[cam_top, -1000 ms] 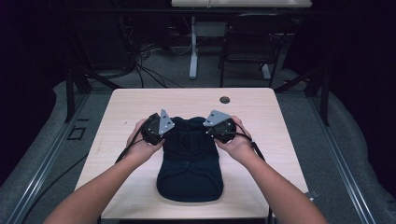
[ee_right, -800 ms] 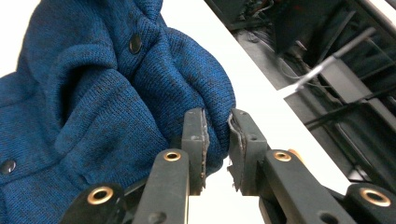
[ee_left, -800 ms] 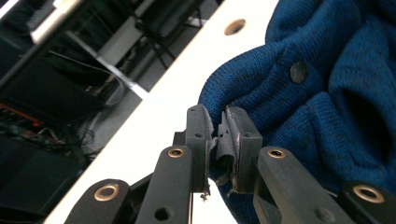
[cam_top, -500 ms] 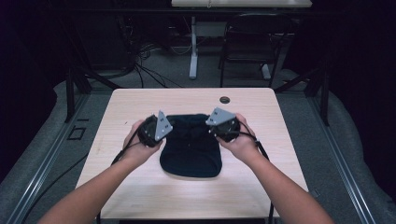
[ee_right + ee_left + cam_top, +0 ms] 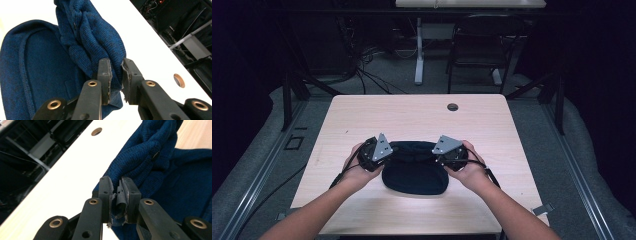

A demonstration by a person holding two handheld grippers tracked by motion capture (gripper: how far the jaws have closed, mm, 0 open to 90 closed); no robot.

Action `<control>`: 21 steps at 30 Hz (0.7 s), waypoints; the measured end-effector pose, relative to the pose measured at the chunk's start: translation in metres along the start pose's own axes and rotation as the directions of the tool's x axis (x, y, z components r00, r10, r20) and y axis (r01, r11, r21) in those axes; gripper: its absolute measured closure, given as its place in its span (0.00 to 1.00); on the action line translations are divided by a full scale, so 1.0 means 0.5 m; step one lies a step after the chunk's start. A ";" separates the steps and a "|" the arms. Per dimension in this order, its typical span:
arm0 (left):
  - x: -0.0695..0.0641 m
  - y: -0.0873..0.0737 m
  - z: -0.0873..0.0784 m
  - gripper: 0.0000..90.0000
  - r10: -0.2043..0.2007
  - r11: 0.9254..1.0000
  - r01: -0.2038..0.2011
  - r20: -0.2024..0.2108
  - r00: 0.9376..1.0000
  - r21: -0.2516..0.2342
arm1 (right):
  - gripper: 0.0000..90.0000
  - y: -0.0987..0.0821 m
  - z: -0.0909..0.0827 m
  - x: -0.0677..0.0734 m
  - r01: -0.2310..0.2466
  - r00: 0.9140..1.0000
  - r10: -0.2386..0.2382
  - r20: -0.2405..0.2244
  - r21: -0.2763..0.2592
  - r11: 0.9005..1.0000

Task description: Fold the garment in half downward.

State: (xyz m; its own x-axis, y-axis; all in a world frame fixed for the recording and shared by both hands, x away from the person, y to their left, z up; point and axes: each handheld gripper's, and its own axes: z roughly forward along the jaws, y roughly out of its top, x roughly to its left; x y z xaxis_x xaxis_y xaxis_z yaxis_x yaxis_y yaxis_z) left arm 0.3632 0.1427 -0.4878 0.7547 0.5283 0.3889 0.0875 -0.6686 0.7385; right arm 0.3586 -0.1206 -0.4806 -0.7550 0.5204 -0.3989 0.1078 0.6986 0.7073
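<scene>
The left gripper (image 5: 115, 195) and the right gripper (image 5: 116, 77) each pinch the far edge of the soft, light blue knit garment (image 5: 414, 170) lying at 6 o'clock on the table (image 5: 412, 112), which looks limp, so gripping bunched corners seems safest.

One blue garment (image 5: 414, 172), two grippers (image 5: 374, 152), one table (image 5: 412, 112).

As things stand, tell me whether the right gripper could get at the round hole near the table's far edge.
Probably not yet: the right gripper is shut on a fold of the blue knit garment, as is the left gripper. The bare table up to the hole leaves the way free after letting go.
</scene>
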 end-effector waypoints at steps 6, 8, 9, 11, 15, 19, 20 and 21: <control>-0.002 -0.004 -0.010 0.88 -0.005 1.000 0.005 0.051 0.999 -0.002 | 0.86 -0.003 -0.013 0.005 -0.009 1.000 0.009 -0.030 0.012 1.000; -0.005 -0.005 -0.011 0.88 -0.003 1.000 0.003 0.056 0.998 0.000 | 0.86 -0.002 -0.018 0.008 -0.006 0.999 0.007 -0.039 0.017 1.000; -0.006 -0.006 -0.012 0.88 0.002 1.000 -0.002 0.056 0.998 0.000 | 0.86 -0.001 -0.020 0.011 -0.007 0.999 0.008 -0.042 0.020 1.000; -0.009 -0.009 -0.014 0.88 0.000 1.000 0.000 0.064 0.998 0.002 | 0.86 0.000 -0.024 0.016 0.002 0.999 -0.001 -0.046 0.029 1.000; -0.017 -0.017 -0.019 0.87 -0.003 1.000 0.003 0.088 0.996 0.008 | 0.86 0.000 -0.029 0.028 0.014 0.998 -0.012 -0.056 0.041 0.999; -0.030 -0.029 -0.023 0.87 0.011 1.000 -0.014 0.124 0.992 0.025 | 0.86 -0.008 -0.033 0.045 -0.007 0.996 0.012 -0.090 0.059 0.998; -0.034 -0.032 -0.024 0.86 0.016 0.999 -0.021 0.134 0.991 0.032 | 0.85 -0.010 -0.034 0.052 0.001 0.996 0.005 -0.092 0.067 0.998; -0.038 -0.036 -0.025 0.86 0.026 0.999 -0.031 0.139 0.990 0.036 | 0.85 -0.012 -0.035 0.058 0.016 0.995 -0.009 -0.095 0.073 0.997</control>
State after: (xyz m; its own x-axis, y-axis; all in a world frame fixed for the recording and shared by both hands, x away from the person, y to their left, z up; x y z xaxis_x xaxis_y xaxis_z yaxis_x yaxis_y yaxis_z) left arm 0.3391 0.1509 -0.5016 0.8397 0.4332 0.3275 0.0874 -0.7030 0.7058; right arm 0.3247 -0.1182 -0.4863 -0.8141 0.4649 -0.3481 0.1422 0.7408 0.6565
